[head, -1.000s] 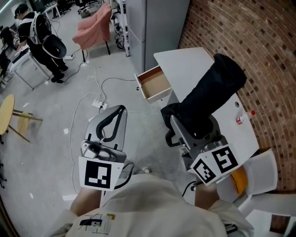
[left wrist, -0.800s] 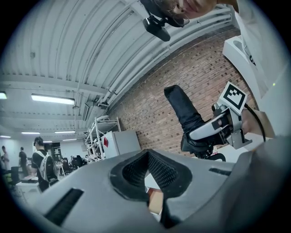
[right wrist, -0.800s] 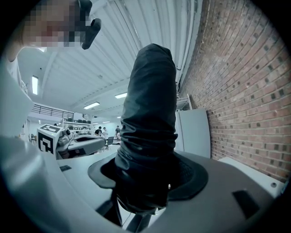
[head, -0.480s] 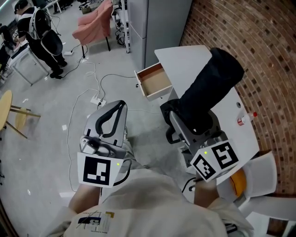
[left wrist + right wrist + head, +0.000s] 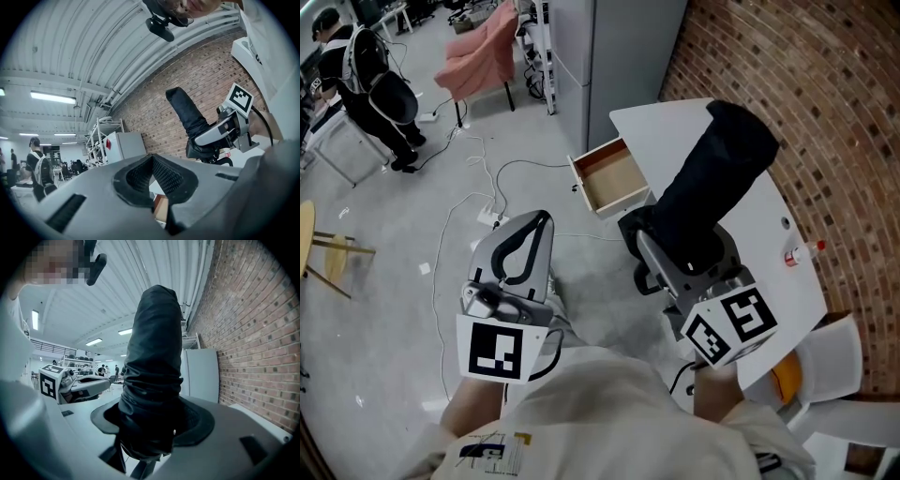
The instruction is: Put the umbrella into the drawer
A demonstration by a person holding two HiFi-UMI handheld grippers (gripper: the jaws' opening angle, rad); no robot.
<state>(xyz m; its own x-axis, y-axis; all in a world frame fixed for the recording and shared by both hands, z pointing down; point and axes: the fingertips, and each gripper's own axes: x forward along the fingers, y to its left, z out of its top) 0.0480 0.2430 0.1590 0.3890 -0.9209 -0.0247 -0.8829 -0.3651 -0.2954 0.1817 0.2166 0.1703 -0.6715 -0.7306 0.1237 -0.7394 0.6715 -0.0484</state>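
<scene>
Black-sleeved, the folded umbrella (image 5: 717, 187) is clamped by its lower end in the right gripper (image 5: 675, 251), slanting toward 1 o'clock over the white table (image 5: 661, 122). Held by one end, it could catch the rim of the wooden drawer (image 5: 614, 173) if lowered crosswise. That drawer, at the gripper's 11 o'clock, stands pulled out with nothing in it. The left gripper (image 5: 540, 221), jaws closed, carries nothing.

We've got the white table (image 5: 670, 131) by the brick wall (image 5: 825, 84), its drawer (image 5: 612, 176) open (wood-coloured inside), a small red-tipped bottle (image 5: 800, 251) on top. Below, grey floor (image 5: 384, 309) with white cables (image 5: 502, 173) and power strip (image 5: 490, 217).
</scene>
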